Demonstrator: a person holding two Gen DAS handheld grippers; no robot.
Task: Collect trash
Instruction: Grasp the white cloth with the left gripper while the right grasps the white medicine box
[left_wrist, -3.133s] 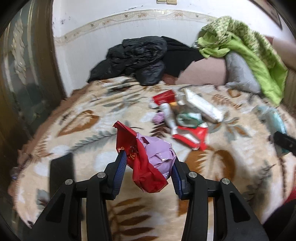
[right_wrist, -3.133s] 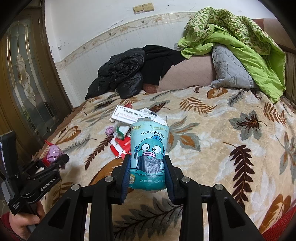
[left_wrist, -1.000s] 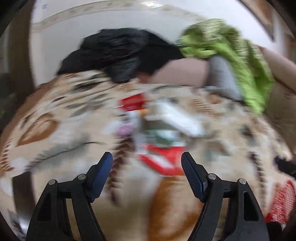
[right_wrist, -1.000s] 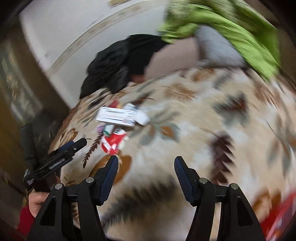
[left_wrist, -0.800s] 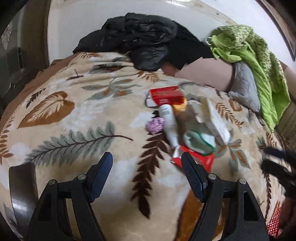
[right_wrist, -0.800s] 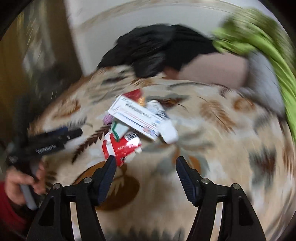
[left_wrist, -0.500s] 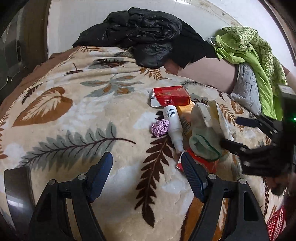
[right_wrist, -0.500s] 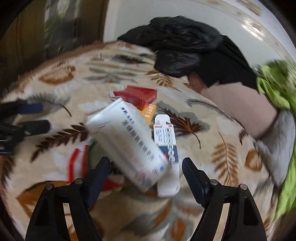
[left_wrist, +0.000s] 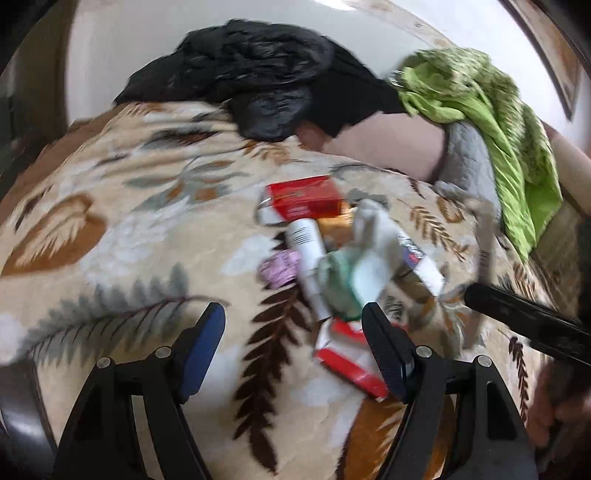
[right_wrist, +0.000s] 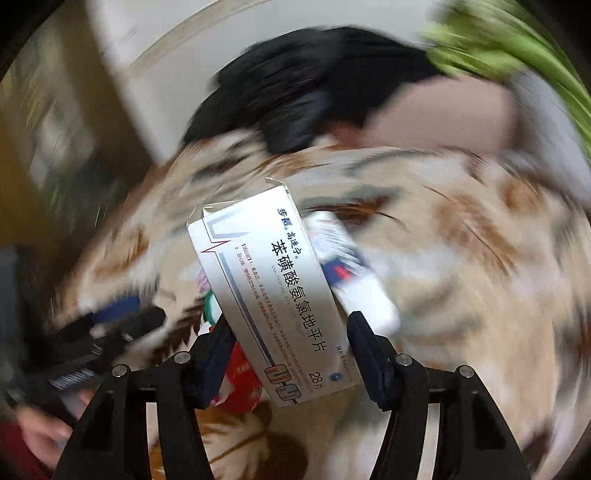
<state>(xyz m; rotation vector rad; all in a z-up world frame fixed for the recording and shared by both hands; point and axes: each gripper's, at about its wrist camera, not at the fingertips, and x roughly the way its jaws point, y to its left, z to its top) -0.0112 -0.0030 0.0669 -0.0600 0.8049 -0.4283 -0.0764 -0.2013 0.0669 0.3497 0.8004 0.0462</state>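
My right gripper (right_wrist: 289, 323) has a white medicine box (right_wrist: 269, 291) between its jaws, which are closing; both pads press on the box's long edges. The box stays sharp while the bed behind it blurs. My left gripper (left_wrist: 291, 317) is open and empty, low over the leaf-patterned blanket (left_wrist: 110, 240) just in front of the trash pile: a red box (left_wrist: 303, 199), a white tube (left_wrist: 308, 251), a purple wad (left_wrist: 279, 267), a green-white wrapper (left_wrist: 347, 284) and a red-white packet (left_wrist: 347, 362). A black finger (left_wrist: 517, 314) of the right gripper enters from the right.
A black jacket (left_wrist: 258, 81) lies at the head of the bed by the white wall. A green blanket (left_wrist: 498, 110) drapes over a grey pillow (left_wrist: 469, 166) at the right. A dark flat object (left_wrist: 18, 424) sits at the lower left edge.
Both grippers dropped their earlier trash and came back empty. The right one swung into the pile and closed around the white box, now tilted up. The left edged closer to the pile.
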